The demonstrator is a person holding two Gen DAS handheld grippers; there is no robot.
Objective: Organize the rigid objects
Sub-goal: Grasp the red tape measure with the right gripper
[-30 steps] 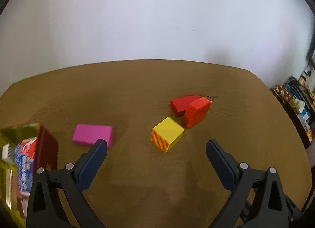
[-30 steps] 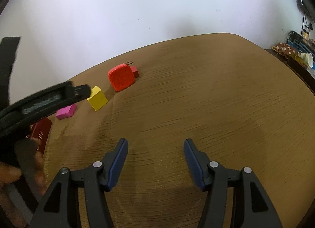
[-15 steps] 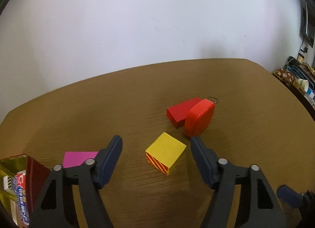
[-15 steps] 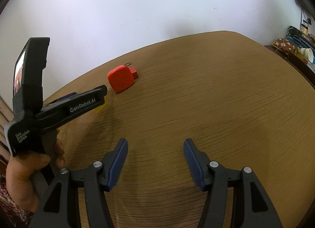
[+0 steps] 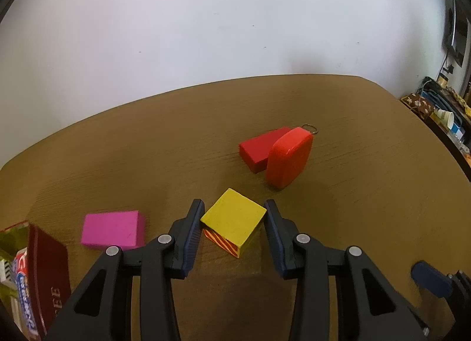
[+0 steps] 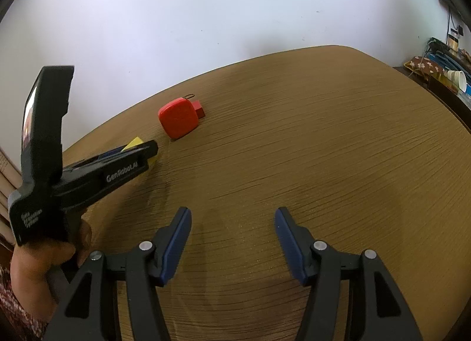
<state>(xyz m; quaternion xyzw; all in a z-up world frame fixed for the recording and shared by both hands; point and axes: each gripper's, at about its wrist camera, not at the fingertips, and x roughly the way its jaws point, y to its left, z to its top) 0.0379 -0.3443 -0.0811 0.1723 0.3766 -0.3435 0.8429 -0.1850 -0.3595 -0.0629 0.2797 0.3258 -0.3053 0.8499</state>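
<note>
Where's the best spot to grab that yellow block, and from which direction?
Across its two opposite corners, from above and the near side: the yellow block sits turned like a diamond between the closing left gripper, whose pads meet those corners. Flat side faces would hold more securely.

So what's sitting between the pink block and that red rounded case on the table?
The yellow cube, seen in the left wrist view, with the left gripper closing around it, between the pink block and the red rounded case.
</note>
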